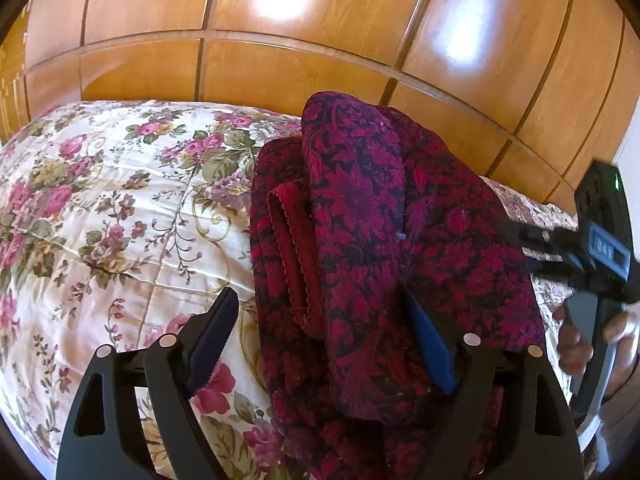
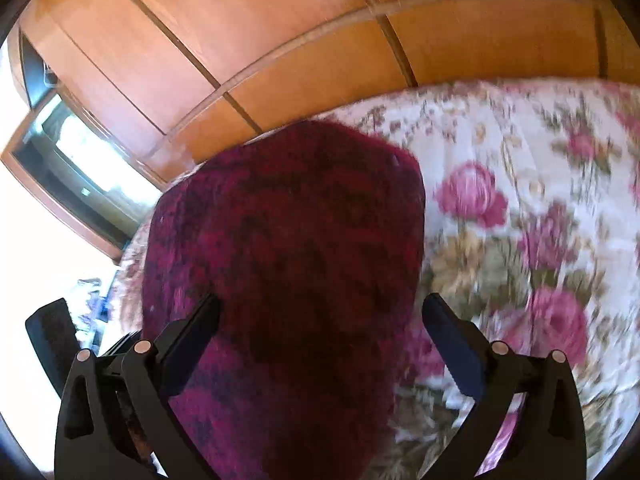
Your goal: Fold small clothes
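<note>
1. Two grippers show in the left wrist view. The left gripper (image 1: pixel 324 340) is at the bottom, and its two fingers are spread wide apart, released.
2. A dark red cloth (image 1: pixel 360 220) with a flower pattern lies in a soft heap on the bed (image 1: pixel 100 200). It sits between the spread fingers, nearer the right finger (image 1: pixel 430 344), which presses against the cloth. The left finger (image 1: pixel 212 336) is over the bed cover, apart from the cloth.
3. A plain red hem (image 1: pixel 292 260) with a wavy edge peeks out of a fold in the cloth.
4. The bed cover is cream with pink roses and green leaves. Behind the bed stands a shiny wooden wardrobe (image 1: pixel 280 72).
5. The right gripper (image 1: pixel 600 248) is at the right edge, held by a hand (image 1: pixel 580 340). It is just beside the cloth. I cannot tell from here how its fingers stand.
6. In the right wrist view the picture is blurry. The right gripper (image 2: pixel 320 344) has its fingers spread wide too, released.
7. The dark red cloth (image 2: pixel 288 280) fills the middle, between the two fingers. The left finger (image 2: pixel 192 348) touches its edge. The right finger (image 2: pixel 452 348) is over the bed (image 2: pixel 540 220).
8. The wooden wardrobe (image 2: pixel 280 40) is at the top.
</note>
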A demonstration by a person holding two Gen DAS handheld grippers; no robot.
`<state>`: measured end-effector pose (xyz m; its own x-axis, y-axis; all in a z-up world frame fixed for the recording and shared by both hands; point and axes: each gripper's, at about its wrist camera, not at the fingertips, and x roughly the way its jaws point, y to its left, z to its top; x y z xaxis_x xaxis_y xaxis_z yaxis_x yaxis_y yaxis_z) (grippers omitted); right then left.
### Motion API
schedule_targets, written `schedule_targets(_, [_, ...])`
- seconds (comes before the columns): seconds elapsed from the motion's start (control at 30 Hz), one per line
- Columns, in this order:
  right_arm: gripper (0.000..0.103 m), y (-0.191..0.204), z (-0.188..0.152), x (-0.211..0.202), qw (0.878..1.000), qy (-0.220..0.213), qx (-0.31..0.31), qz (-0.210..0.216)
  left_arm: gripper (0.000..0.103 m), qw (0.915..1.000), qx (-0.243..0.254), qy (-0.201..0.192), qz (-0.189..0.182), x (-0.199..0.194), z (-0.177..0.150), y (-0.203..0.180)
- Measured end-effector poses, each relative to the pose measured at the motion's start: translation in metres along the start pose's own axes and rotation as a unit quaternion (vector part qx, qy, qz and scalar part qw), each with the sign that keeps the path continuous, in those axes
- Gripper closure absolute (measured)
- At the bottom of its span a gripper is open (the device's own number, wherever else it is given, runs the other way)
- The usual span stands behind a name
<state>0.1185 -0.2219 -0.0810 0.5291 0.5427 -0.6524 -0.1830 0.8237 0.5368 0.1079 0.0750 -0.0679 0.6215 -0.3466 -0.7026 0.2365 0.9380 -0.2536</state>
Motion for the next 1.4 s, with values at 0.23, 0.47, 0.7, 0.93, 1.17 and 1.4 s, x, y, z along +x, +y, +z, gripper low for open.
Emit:
schedule_targets(0.23, [0.002, -0.031, -0.017, 0.015, 0.992, 0.032, 0.066, 0.102, 0.018, 0.9998, -0.014, 0.006, -0.011, 0.004, -0.001, 0.007])
schedule_targets(0.47, [0.002, -0.03, -0.009, 0.042, 0.983, 0.059, 0.067, 0.159, 0.014, 0.9875, -0.109, 0.041, -0.106, 0.025, -0.006, 0.048])
schedule_targets(0.7, [0.002, -0.014, -0.006, 0.055, 0.978, 0.079, 0.048, 0.185, 0.019, 0.96, -0.179, 0.054, -0.208, 0.043, -0.019, 0.077])
schedule_targets(0.93, [0.019, 0.004, -0.007, 0.035, 0.978, 0.058, 0.04, 0.195, 0.034, 0.9348, -0.201, 0.05, -0.288, 0.041, -0.023, 0.075])
schedule_targets(1.17, [0.022, 0.016, -0.017, -0.033, 0.979, 0.002, 0.012, 0.204, 0.034, 0.9321, -0.144, 0.054, -0.328, 0.034, 0.002, 0.017])
schedule_targets(1.4, [0.022, -0.036, -0.031, -0.132, 0.982, -0.102, 0.04, 0.151, 0.034, 0.9217, -0.035, 0.095, -0.374, 0.072, 0.048, -0.103])
